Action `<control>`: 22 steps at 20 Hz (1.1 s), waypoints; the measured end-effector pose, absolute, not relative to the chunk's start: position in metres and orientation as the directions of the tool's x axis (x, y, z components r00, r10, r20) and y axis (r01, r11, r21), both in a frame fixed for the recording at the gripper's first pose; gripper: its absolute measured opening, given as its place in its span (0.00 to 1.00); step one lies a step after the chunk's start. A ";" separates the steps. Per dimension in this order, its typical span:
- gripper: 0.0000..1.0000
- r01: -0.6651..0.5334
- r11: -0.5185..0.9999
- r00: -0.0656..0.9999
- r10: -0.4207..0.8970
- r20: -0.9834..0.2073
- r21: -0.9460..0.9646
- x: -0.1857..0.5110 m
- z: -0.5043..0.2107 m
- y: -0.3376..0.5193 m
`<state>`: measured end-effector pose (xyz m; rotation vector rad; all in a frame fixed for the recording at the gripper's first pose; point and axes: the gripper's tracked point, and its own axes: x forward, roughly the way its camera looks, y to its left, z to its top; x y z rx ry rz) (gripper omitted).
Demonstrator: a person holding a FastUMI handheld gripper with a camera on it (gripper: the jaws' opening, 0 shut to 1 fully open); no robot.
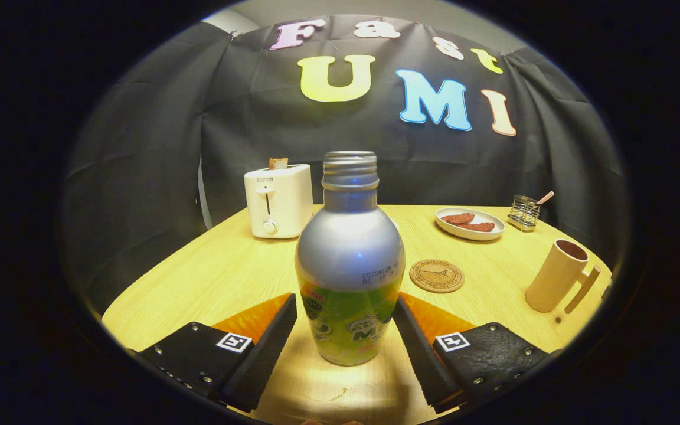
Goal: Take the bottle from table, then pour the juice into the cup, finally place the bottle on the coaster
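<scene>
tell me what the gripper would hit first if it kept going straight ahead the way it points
Most likely the bottle. It stands upright on the table between the open fingers of the gripper, neither finger seeming to press on it. Going on, the gripper's inner throat would probably meet it, though depth is hard to judge.

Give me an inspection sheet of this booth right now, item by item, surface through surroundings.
Surface: light wooden table, a small smear between the fingers.
Job's things: silver-and-green metal bottle, upright, uncapped, standing between the fingers; round cork coaster bare, beyond the bottle; cream handled cup upright, farther along.
Clutter: white toaster with toast in its slot; white oval plate with reddish slices; wire holder with a stick.
Gripper: gripper open, fingers either side of the bottle; contact cannot be told.
Cables: nothing seen.
Surroundings: black cloth wall.
</scene>
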<state>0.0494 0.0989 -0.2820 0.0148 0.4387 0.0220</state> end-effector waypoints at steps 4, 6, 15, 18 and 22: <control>0.98 -0.014 1.000 0.897 0.017 -0.441 0.009 0.046 -0.289 0.095; 0.95 -0.014 1.000 0.899 0.018 -0.438 0.011 0.049 -0.287 0.094; 0.77 -0.025 0.993 0.885 0.075 -0.460 0.115 0.050 -0.282 0.095; 0.77 -0.006 0.988 0.873 0.080 -0.480 0.152 0.056 -0.275 0.089; 0.77 0.023 0.974 0.861 0.094 -0.499 0.223 0.054 -0.258 0.083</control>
